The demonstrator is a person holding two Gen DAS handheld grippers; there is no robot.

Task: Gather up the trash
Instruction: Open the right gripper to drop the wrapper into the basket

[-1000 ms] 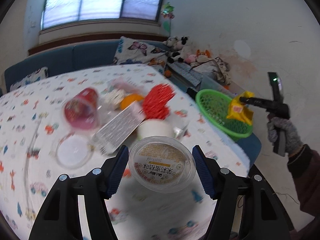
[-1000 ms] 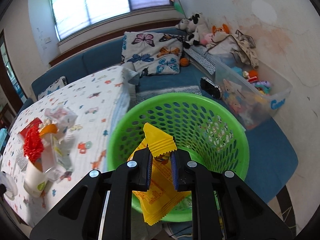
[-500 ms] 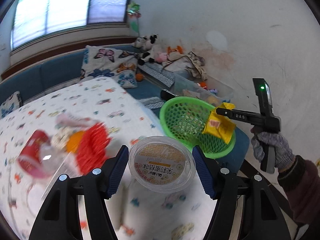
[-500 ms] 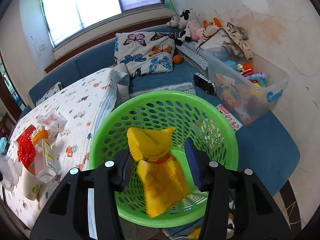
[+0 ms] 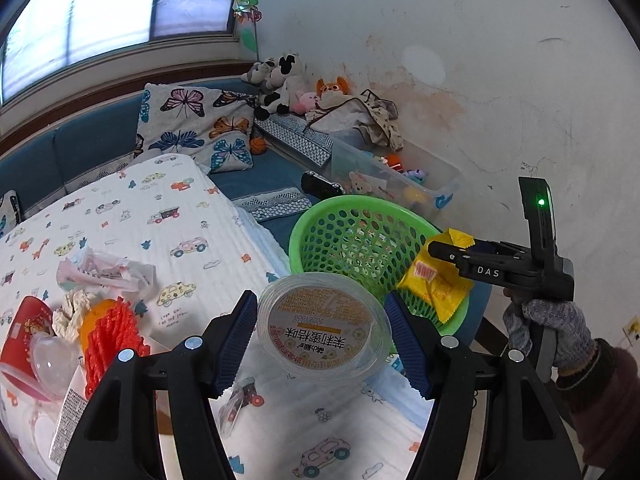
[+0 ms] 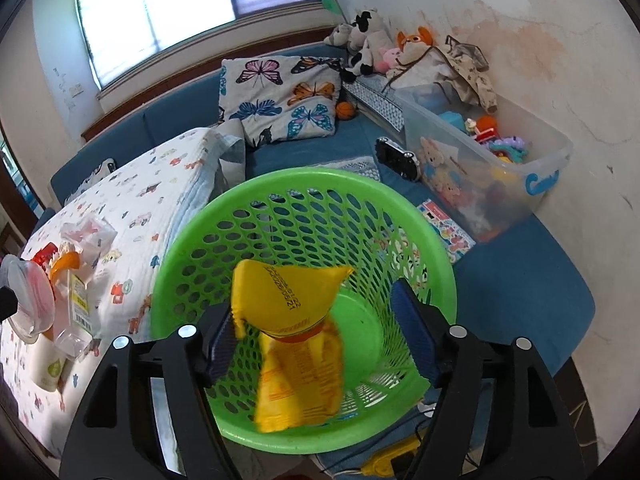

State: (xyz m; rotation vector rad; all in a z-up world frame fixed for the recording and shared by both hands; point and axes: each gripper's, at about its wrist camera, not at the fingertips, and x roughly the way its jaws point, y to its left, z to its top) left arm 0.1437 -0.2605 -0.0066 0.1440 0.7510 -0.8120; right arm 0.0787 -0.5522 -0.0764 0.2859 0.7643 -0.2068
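My left gripper [image 5: 322, 326] is shut on a clear round plastic container [image 5: 323, 327] with an orange label, held above the table edge near the green basket [image 5: 316, 220]. My right gripper [image 6: 316, 336] is open above the green basket [image 6: 400, 208]. The yellow snack wrapper [image 6: 298, 344] hangs loose between its spread fingers, dropping into the basket. In the left wrist view the wrapper [image 5: 436, 286] shows at the basket's near rim, below the right gripper [image 5: 440, 250].
More trash lies on the patterned tablecloth [image 5: 160, 208]: crumpled paper [image 5: 104, 272], red mesh [image 5: 112, 332], a red cup [image 5: 20, 332]. A clear toy bin [image 6: 500, 160] and butterfly pillow [image 6: 280, 96] sit on the blue sofa behind the basket.
My right gripper opened and let go of the yellow wrapper, which is falling into the basket. My left gripper carried the clear container right, toward the basket.
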